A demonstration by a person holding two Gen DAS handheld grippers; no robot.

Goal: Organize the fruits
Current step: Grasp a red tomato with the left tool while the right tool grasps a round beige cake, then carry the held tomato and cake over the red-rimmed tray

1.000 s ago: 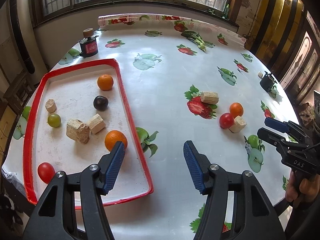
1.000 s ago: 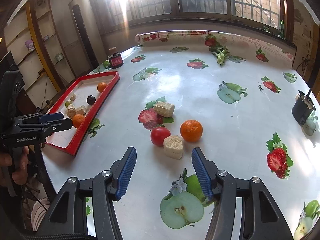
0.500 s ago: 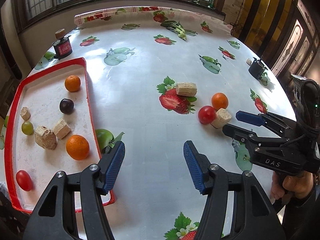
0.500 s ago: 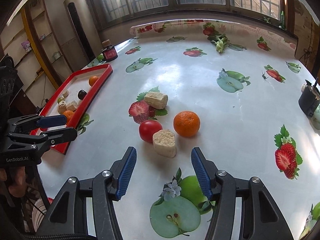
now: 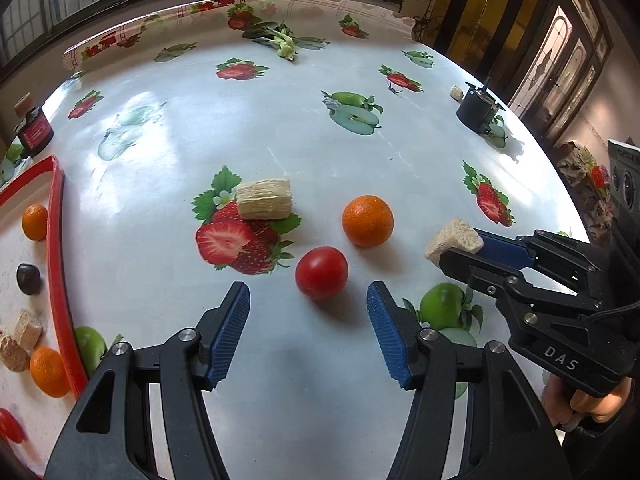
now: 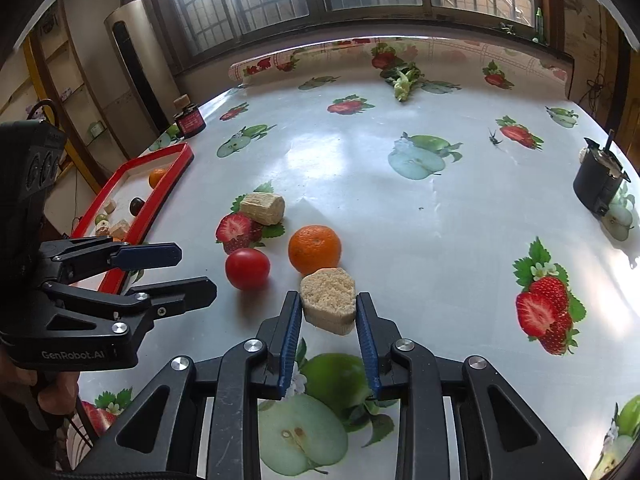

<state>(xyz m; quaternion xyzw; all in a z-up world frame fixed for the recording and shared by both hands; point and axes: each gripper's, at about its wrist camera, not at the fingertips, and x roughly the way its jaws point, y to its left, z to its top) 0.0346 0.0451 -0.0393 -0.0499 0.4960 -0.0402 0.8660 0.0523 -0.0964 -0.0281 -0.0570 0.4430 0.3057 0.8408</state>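
Glossy fruit-print bench (image 6: 360, 168) under barred windows, red tray (image 6: 152, 200) at left edge, right hand-held gripper (image 6: 328, 312) clamped on beige block (image 6: 328, 300), left hand-held gripper (image 5: 308, 320) spread wide just short of tomato (image 5: 321, 273), orange (image 5: 368, 221) beside it, far bench open.

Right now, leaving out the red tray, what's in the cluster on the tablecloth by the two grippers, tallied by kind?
orange: 1
red tomato: 1
beige block: 2 (one on the strawberry print, the other between the jaws of the right gripper)
Total: 4
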